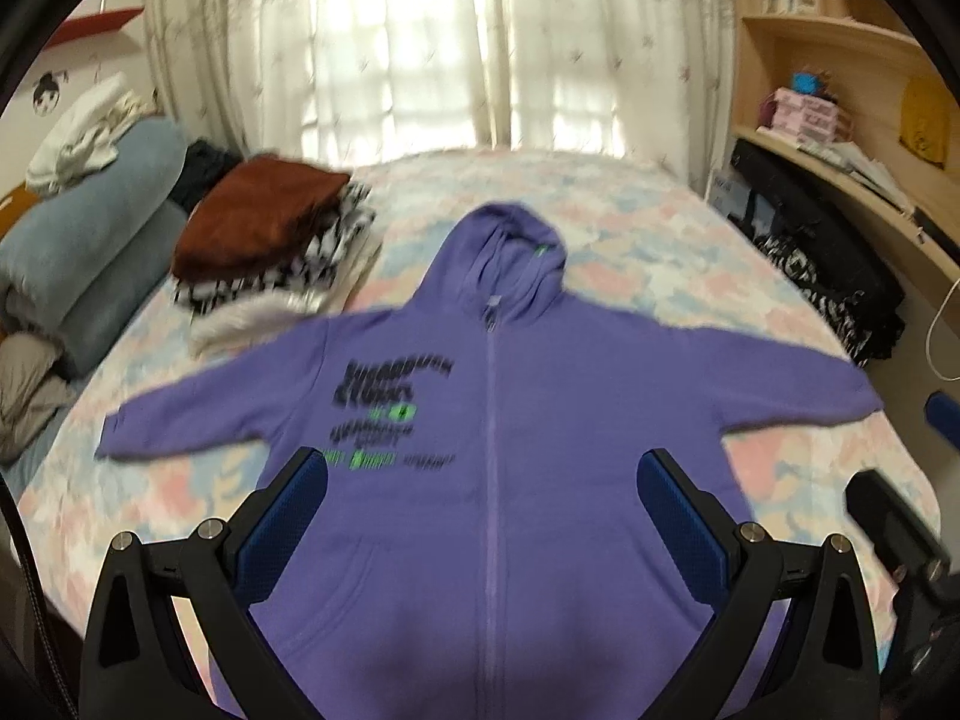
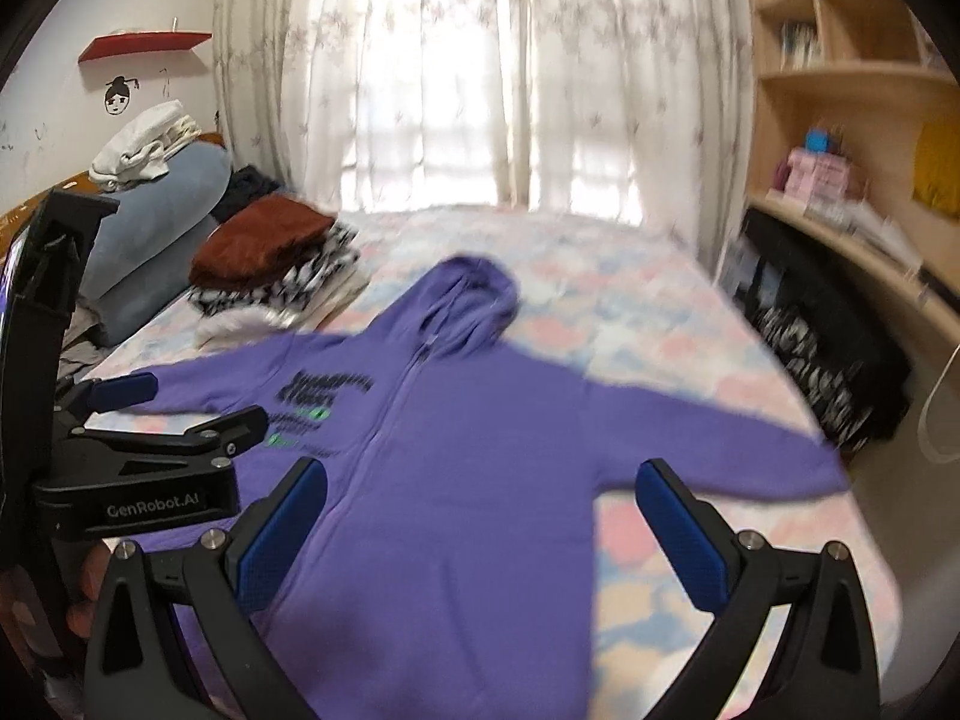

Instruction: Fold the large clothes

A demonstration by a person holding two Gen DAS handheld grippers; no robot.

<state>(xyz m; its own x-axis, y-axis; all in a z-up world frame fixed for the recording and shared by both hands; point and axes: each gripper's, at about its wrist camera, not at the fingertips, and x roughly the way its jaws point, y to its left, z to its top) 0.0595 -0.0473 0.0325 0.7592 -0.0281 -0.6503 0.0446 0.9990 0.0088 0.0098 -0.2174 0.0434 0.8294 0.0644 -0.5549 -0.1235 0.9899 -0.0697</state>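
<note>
Black two-finger grippers with blue pads

The left gripper [image 1: 482, 480] had matte black angular finger arms, each faced with a textured blue pad [image 1: 678, 531] and pinned by round silver screws. The right gripper [image 2: 480, 492] looked the same: black linkages, blue pads [image 2: 684, 540], silver pivot screws. From the right wrist camera the left gripper's black body bore white "GenRobot.AI" lettering, with a bit of bare skin beneath.

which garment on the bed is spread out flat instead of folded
The purple zip hoodie, lying face up with both sleeves out to the sides. The rust-brown garment and the black-and-white patterned one beneath it sit folded in a stack.
</note>
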